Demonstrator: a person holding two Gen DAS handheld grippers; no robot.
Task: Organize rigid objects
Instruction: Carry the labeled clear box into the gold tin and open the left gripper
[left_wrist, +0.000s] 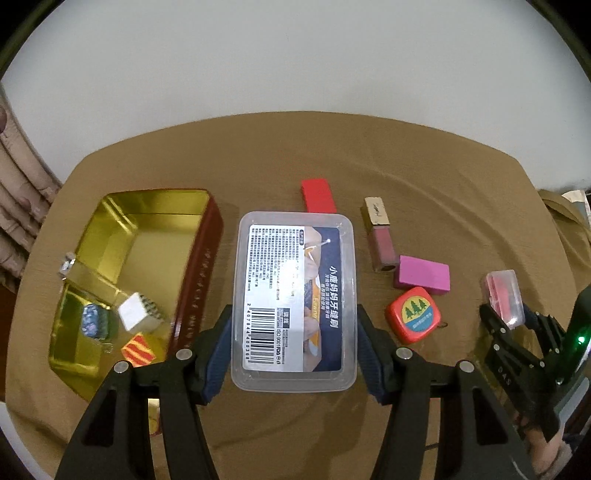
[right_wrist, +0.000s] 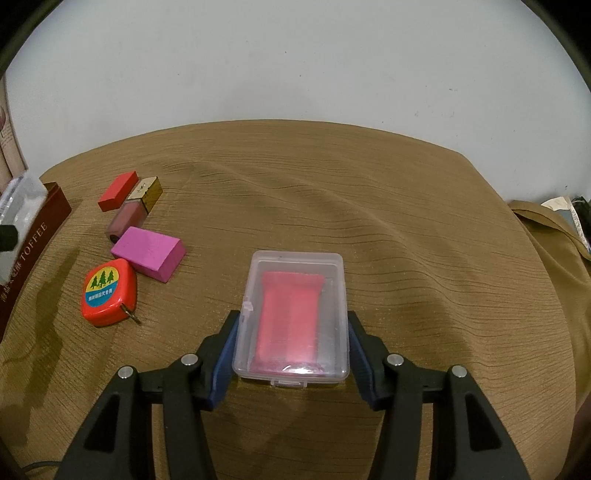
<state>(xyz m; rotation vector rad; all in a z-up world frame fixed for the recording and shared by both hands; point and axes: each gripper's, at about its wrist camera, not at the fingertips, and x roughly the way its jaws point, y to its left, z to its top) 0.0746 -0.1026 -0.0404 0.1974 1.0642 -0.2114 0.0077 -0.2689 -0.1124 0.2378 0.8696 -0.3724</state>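
My left gripper (left_wrist: 293, 328) is shut on a clear plastic box with a printed label (left_wrist: 293, 295), held above the brown cloth, right of the open gold tin (left_wrist: 147, 243). My right gripper (right_wrist: 291, 339) is shut on a small clear case with pink contents (right_wrist: 291, 317); the case also shows in the left wrist view (left_wrist: 504, 297). On the cloth lie a red block (left_wrist: 317, 195), a lip gloss tube (left_wrist: 378, 232), a magenta block (left_wrist: 423, 275) and a red tape measure (left_wrist: 413, 314). These also show in the right wrist view: red block (right_wrist: 118, 191), tube (right_wrist: 135, 210), magenta block (right_wrist: 149, 254), tape measure (right_wrist: 109, 291).
The gold tin holds a white cube (left_wrist: 138, 312), a dark small item (left_wrist: 94, 319) and a red-and-yellow packet (left_wrist: 138, 352). Its dark red side reads TOFFEE (right_wrist: 33, 240). The brown cloth (right_wrist: 369, 221) covers the table, with a white wall behind.
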